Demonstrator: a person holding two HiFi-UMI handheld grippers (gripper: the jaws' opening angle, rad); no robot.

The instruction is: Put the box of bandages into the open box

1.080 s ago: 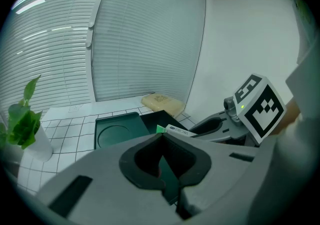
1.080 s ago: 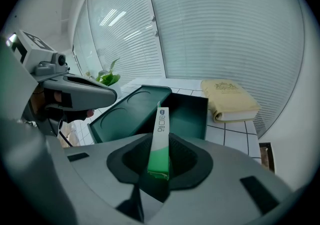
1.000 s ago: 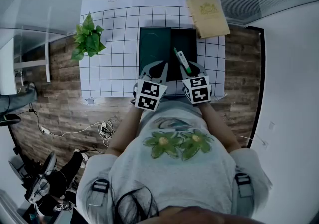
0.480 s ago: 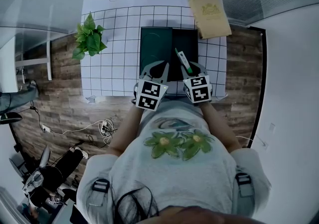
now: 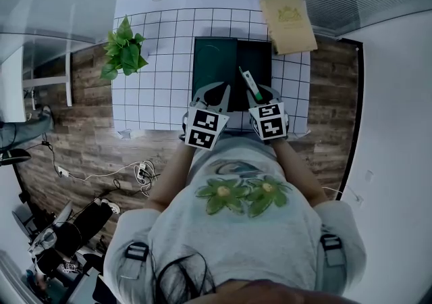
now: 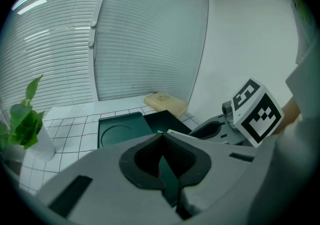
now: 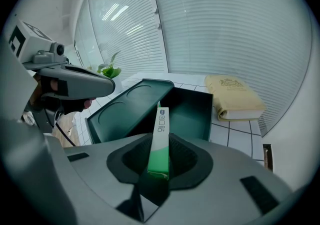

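Nothing moved: bandage box (image 5: 247, 84) over open box (image 5: 260, 59).

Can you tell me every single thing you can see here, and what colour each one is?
box of bandages: one, green and white, in the right gripper's jaws, over the open box
open box: one, dark green, middle of the table, lid lying at its left
book: one, tan, table's far right corner
potted plant: one, green, table's left edge
table: one, white with black grid
cables: a tangle, white, on the wooden floor
left gripper: one, grey, jaws together, empty
right gripper: one, grey, shut on the box of bandages
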